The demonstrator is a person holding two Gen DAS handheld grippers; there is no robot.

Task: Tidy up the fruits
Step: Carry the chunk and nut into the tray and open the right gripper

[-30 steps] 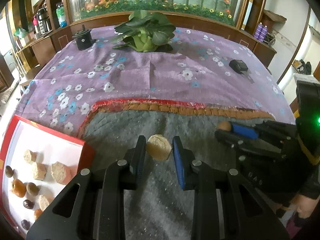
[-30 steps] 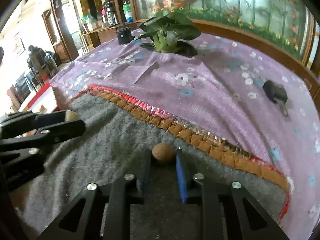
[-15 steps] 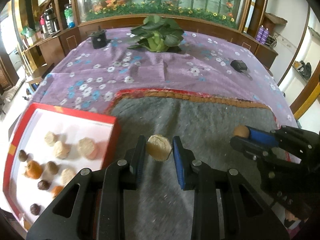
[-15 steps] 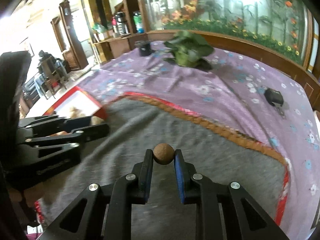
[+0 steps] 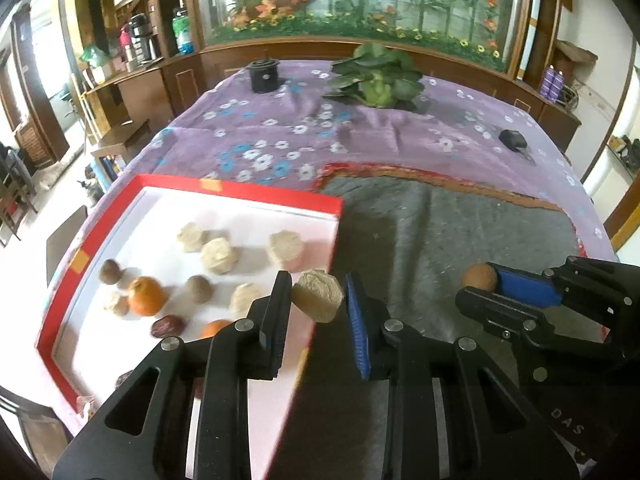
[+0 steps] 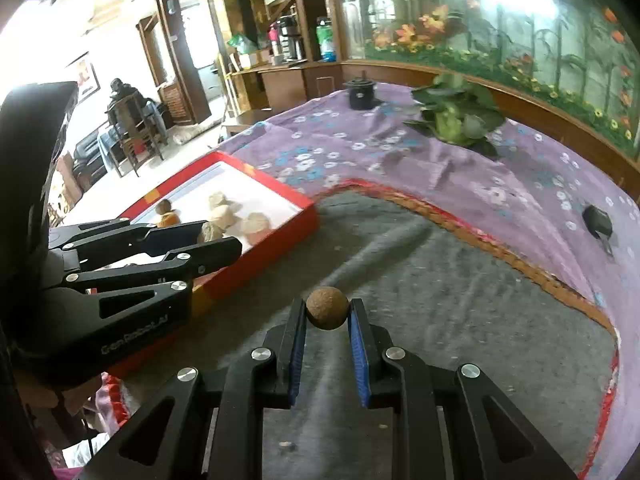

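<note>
My left gripper (image 5: pixel 318 300) is shut on a pale beige faceted fruit (image 5: pixel 317 295) and holds it in the air over the right edge of the red tray (image 5: pixel 240 191). The tray's white floor holds several beige pieces, brown round fruits and two oranges (image 5: pixel 146 296). My right gripper (image 6: pixel 327 311) is shut on a small brown round fruit (image 6: pixel 327 307), raised above the grey mat (image 6: pixel 440 280). It also shows in the left wrist view (image 5: pixel 480 278), to the right of the left gripper. The left gripper shows in the right wrist view (image 6: pixel 208 236) beside the tray (image 6: pixel 280 236).
A purple flowered cloth (image 5: pixel 360 136) covers the table. A leafy green plant (image 5: pixel 376 80) and a black grinder (image 5: pixel 263 75) stand at the back. A small black object (image 5: pixel 514 140) lies at the right. The table's left edge drops off beyond the tray.
Both grippers have moved left with their fruits still held. The tray has come much closer, and the left gripper's fruit now hangs over its right edge.
</note>
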